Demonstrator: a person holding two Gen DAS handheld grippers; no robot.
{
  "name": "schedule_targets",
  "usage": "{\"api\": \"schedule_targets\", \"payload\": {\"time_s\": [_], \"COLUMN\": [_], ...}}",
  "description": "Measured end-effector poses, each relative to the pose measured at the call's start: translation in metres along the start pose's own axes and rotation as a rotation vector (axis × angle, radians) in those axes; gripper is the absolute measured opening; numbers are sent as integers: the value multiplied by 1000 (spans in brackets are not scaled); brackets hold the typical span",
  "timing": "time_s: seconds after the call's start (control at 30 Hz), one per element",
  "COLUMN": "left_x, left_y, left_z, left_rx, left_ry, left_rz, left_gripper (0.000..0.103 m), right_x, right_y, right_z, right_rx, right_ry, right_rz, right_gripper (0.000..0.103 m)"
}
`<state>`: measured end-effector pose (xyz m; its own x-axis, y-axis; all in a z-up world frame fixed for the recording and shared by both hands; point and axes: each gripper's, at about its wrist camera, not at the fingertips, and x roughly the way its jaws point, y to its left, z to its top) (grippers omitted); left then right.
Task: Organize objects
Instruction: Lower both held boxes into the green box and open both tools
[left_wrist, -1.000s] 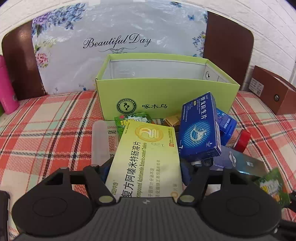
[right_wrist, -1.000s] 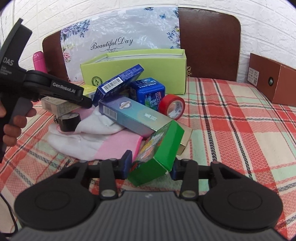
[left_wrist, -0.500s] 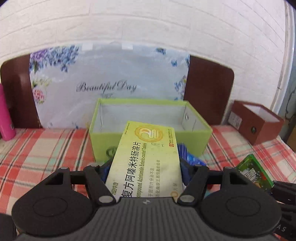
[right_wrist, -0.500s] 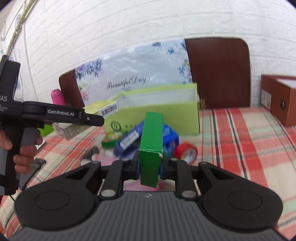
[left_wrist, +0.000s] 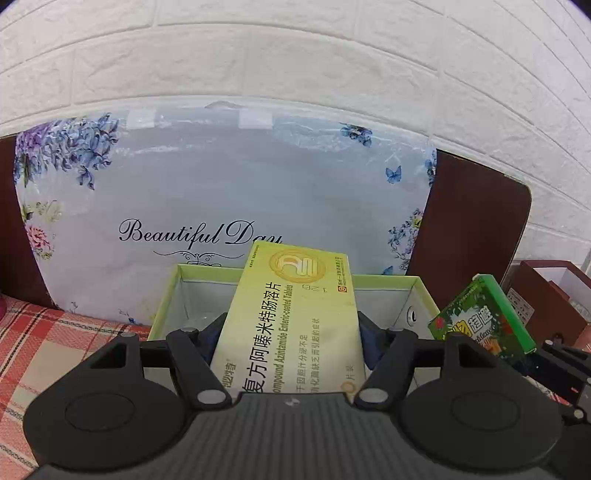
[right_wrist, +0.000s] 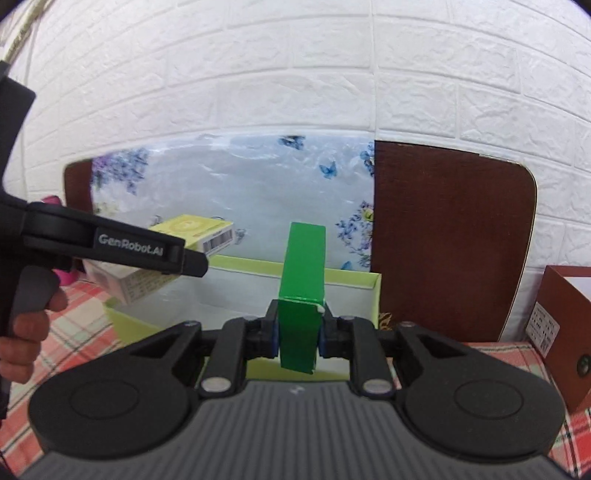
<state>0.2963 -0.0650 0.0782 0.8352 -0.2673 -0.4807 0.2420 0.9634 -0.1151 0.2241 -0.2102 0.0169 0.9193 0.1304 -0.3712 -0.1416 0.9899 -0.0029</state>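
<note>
On the left, a hand (right_wrist: 26, 332) holds the left gripper (left_wrist: 291, 328). Its two fingers pinch a big yellow box (left_wrist: 295, 317) by its sides. The yellow box has writing on top and sticks out forward, up in the air over the green bin (left_wrist: 417, 291). The bin is open on top and sits on the desk with the red checked cloth (left_wrist: 55, 339). Behind the bin stands a board with flowers (left_wrist: 221, 192) that says "Beautiful Day". Behind that is a white brick wall (left_wrist: 295, 55).

On the right, the right gripper (right_wrist: 297, 332) is pressed tight on a small green box (right_wrist: 303, 288). Its fingers have just been squeezing closer, with the green box between them. The green box stands up on its thin side, lifted in the air in front of the bin. In the left view it shows at the right edge, beside the bin's right wall.

Far right, a brown box (right_wrist: 569, 314) sits on the desk, well apart from the bin.
</note>
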Motion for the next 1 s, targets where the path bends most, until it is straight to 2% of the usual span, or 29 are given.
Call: {"api": "schedule_targets", "payload": {"time_s": [0.23,0.3,0.33,0.37,0.4,0.43,0.47,0.57,0.7,1.0], "left_x": [30,33,32,31,31,30,28,22,4,-55], "left_y": [8,9,9,9,8,8,8,8,5,-5], "left_z": [-4,-5,-6,-7,-6,-7,-7,-7,-11,-17], "left_rx": [-2,16,21,28,40,51,54,57,73,64], "left_ry": [2,3,-2,-12,-14,-17,-24,-23,-44,-116], "left_rz": [31,39,61,87,106,115,118,125,140,141], "left_gripper": [73,92,93,94,94,94,94,94,94,94], "right_x": [51,59,61,63,63,62,58,49,32,-22], "right_y": [-10,-9,-9,-7,-6,-4,-3,-3,-3,1], "right_z": [-2,-6,-7,-8,-10,-11,-13,-13,-11,-6], "right_rx": [-19,-32,-39,-47,-52,-58,-64,-58,-55,-31], "right_ry": [42,43,47,54,57,48,24,17,-4,-56], "right_rz": [-23,-10,5,25,27,19,5,11,0,6], "right_gripper": [18,20,23,40,69,81,87,88,100,103]}}
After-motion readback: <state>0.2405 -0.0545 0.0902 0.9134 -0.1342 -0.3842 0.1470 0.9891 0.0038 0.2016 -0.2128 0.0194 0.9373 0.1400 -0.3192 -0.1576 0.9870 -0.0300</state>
